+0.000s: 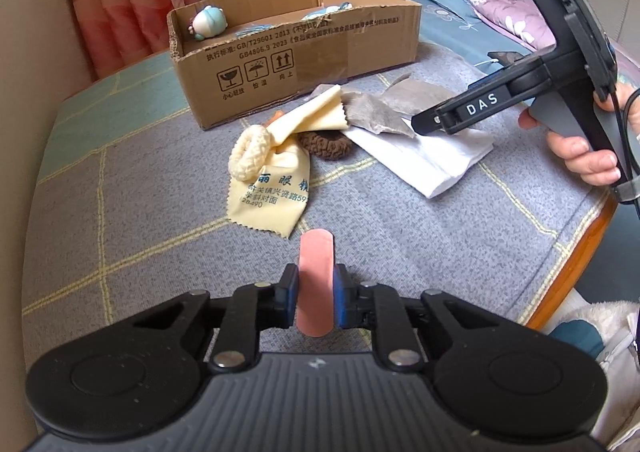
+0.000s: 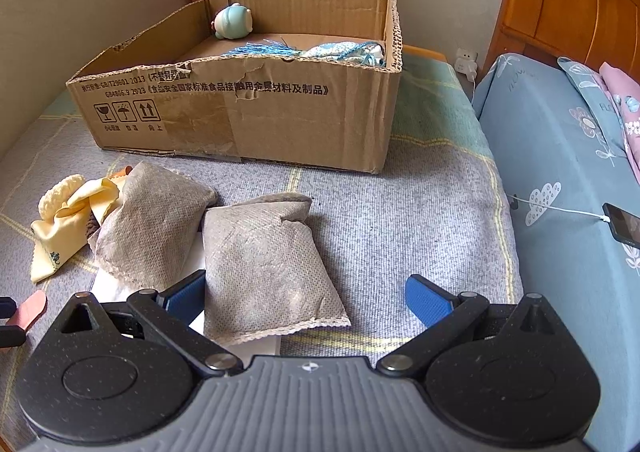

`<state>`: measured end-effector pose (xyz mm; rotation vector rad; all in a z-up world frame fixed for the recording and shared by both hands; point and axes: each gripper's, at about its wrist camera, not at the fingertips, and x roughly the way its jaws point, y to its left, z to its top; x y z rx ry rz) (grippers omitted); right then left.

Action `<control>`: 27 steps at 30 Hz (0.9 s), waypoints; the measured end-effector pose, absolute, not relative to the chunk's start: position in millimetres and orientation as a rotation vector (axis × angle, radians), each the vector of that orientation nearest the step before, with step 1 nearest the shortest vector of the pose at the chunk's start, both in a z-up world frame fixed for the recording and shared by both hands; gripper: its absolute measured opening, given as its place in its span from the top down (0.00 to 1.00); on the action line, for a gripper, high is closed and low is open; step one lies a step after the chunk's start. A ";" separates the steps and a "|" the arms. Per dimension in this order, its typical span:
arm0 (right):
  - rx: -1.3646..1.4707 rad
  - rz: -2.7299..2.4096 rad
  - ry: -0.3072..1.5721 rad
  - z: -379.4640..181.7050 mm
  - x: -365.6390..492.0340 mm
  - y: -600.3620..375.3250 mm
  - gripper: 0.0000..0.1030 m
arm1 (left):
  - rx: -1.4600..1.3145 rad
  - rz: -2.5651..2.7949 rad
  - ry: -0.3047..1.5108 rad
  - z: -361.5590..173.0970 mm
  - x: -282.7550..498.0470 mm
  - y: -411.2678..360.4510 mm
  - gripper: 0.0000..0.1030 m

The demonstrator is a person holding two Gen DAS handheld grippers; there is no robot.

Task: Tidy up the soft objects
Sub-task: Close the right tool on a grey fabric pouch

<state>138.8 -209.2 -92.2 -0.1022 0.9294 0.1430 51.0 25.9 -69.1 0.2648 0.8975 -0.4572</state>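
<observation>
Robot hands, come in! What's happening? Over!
Left gripper shut on pink strip. Right gripper open, over grey pouch. Box ahead, path clear.

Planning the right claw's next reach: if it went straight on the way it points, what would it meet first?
Probably the nearer grey pouch, which lies just ahead of the open right claw, nearer its left finger. Beyond it stands the cardboard box. Depth is unclear, so it may pass above the pouch.
</observation>
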 end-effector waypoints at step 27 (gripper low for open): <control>-0.173 0.346 0.881 -82.2 145.6 -199.7 0.53 | 0.241 -0.438 0.903 -68.0 50.8 25.2 0.84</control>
